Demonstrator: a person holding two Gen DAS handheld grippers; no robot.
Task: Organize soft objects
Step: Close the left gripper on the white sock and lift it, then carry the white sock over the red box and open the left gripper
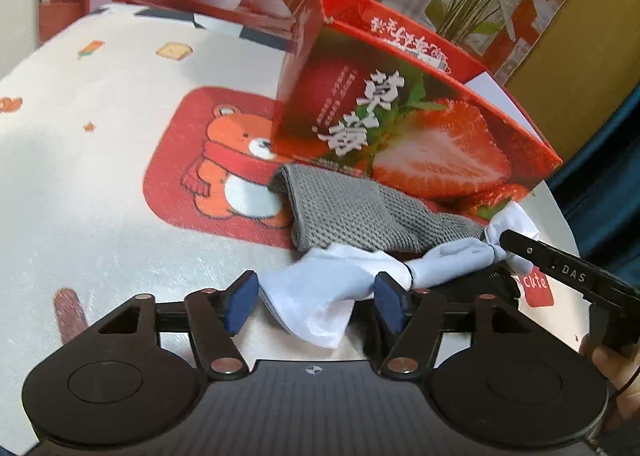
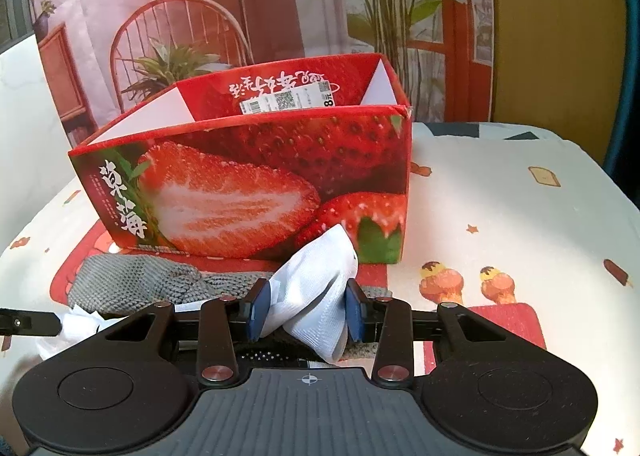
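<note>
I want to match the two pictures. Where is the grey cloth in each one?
Left wrist view: the grey cloth lies mid-frame, below the strawberry box.
Right wrist view: the grey cloth lies lower left, before the box.
Shared landmark: the strawberry box.

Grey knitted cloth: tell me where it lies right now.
In the left wrist view the grey knitted cloth lies on the table against the strawberry box's front, behind the white sock.

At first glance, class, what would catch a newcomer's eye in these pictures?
The red strawberry box dominates, standing open-topped at the back of the cartoon tablecloth. In front of it, a white sock is pinched in the right gripper, lying partly over a grey knitted cloth.
</note>
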